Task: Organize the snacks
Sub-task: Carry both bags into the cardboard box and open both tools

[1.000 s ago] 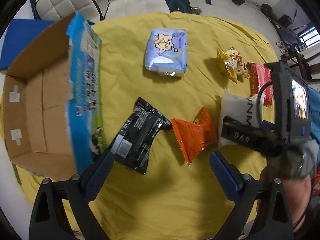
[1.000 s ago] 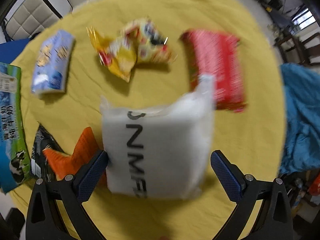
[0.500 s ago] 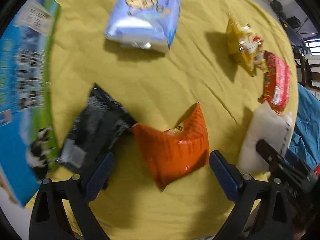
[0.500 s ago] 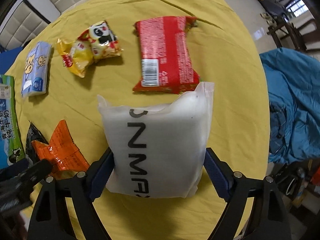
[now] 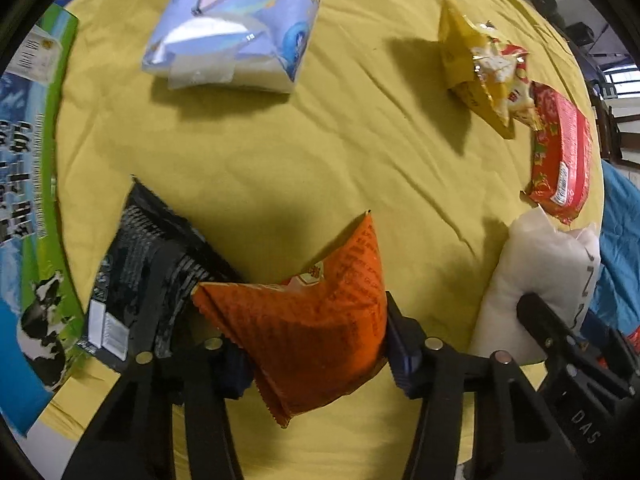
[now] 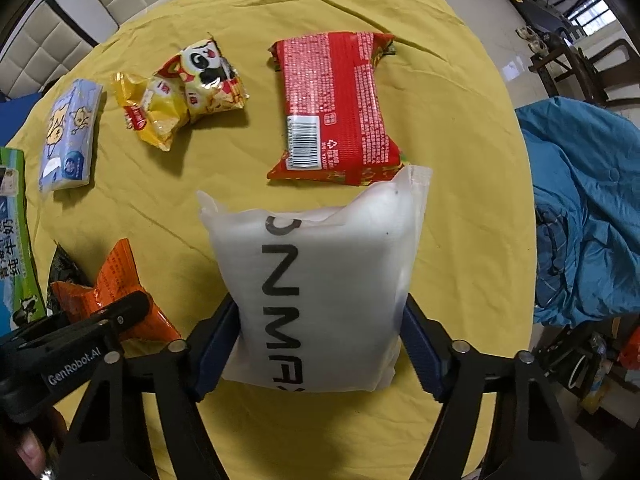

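Both hand-held grippers clamped on snack bags.
Left hand-held gripper [image 5: 316,356] pinches the orange bag [image 5: 308,328] on the yellow tabletop [image 5: 320,152], beside the black packet [image 5: 152,280]. Right hand-held gripper [image 6: 320,344] squeezes the white bag [image 6: 320,280], just below the red packet [image 6: 336,108].

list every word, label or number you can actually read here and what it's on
"GenRobot.AI": on the left gripper body, seen from the right wrist.
"DAS": on the right gripper body, seen from the left wrist.
"NMA", cut off at both ends: on the white bag.
Red packet: barcode and fine print, too small to read.
Milk carton box: Chinese characters, blurred.
Orange bag: print unreadable.
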A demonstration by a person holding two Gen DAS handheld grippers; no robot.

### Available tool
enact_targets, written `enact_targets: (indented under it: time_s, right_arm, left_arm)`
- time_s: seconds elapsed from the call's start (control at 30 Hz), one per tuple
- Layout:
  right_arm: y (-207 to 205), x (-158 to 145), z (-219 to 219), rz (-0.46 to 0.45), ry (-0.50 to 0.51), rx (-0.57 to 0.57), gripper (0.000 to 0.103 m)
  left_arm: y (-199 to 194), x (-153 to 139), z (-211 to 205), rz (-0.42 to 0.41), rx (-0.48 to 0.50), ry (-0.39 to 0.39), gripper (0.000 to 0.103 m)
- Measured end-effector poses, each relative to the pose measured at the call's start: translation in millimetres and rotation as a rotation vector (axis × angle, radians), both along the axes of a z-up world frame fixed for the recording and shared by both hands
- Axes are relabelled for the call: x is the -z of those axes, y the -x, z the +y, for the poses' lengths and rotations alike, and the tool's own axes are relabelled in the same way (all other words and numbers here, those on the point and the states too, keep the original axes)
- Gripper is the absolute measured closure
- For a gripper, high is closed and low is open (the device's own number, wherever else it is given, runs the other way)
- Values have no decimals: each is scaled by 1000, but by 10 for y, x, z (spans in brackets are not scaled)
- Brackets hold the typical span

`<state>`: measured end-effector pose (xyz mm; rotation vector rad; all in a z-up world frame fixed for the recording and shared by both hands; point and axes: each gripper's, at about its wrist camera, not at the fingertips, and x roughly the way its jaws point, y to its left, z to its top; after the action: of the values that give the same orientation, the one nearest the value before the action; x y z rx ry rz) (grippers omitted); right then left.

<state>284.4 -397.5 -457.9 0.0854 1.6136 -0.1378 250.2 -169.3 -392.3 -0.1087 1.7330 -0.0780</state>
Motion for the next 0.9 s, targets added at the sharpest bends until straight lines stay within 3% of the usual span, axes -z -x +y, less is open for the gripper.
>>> enact_targets:
  time_s: [0.37, 0.63, 0.9]
  right_arm:
    - [99, -381, 116, -58, -8, -20, 32]
    - [365, -948, 289, -133, -42, -53, 33]
    - [589, -1732, 741, -252, -96, -114, 33]
  left_arm:
    - [314, -665, -45, -212, 66, -67, 55]
    - [495, -1525, 240, -363, 80, -68, 55]
    - [530, -1878, 683, -495, 50, -44, 55]
